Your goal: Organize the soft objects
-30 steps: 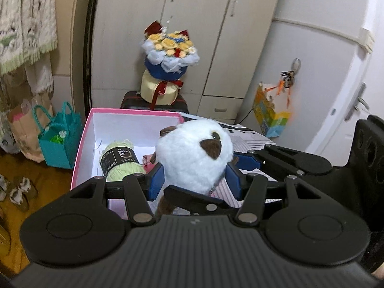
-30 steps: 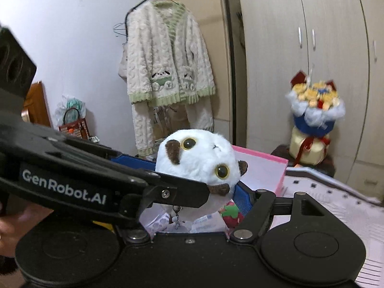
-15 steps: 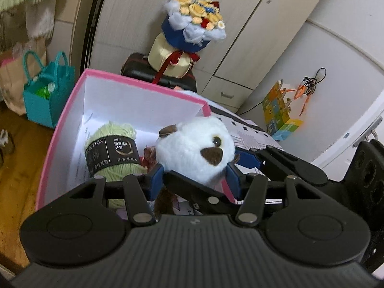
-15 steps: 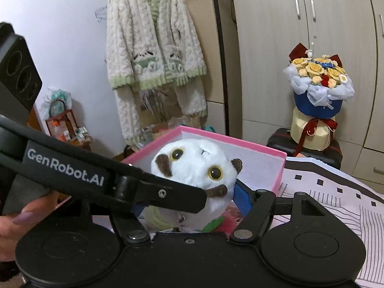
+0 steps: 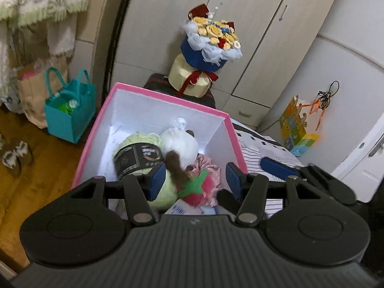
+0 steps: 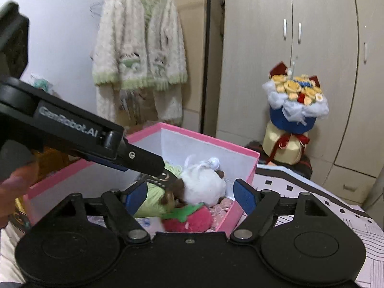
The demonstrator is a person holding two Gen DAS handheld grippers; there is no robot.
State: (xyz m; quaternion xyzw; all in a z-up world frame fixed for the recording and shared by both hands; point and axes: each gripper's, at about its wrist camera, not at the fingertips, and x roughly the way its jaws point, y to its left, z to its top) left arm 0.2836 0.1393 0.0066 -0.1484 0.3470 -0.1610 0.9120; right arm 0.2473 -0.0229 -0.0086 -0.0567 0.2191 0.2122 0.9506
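Observation:
A white plush owl (image 5: 181, 145) lies face down inside the pink box (image 5: 165, 94), on a green yarn ball (image 5: 141, 153) and beside a red plush strawberry (image 5: 199, 189). My left gripper (image 5: 194, 180) is open and empty above the box's near end. My right gripper (image 6: 189, 195) is open and empty too, just over the owl (image 6: 204, 187), the strawberry (image 6: 189, 219) and the box (image 6: 208, 140). A finger of the left gripper crosses the right wrist view on the left (image 6: 134, 157).
The box stands on a striped bedcover (image 5: 268, 153). Behind it is a flower bouquet (image 5: 208, 48) on a dark case, before wardrobe doors. A teal bag (image 5: 68, 110) and slippers sit on the wooden floor at left. A cream cardigan (image 6: 141, 57) hangs on the wall.
Both grippers held the owl above the box, lowered it, then opened. The owl now lies loose in the box, face down.

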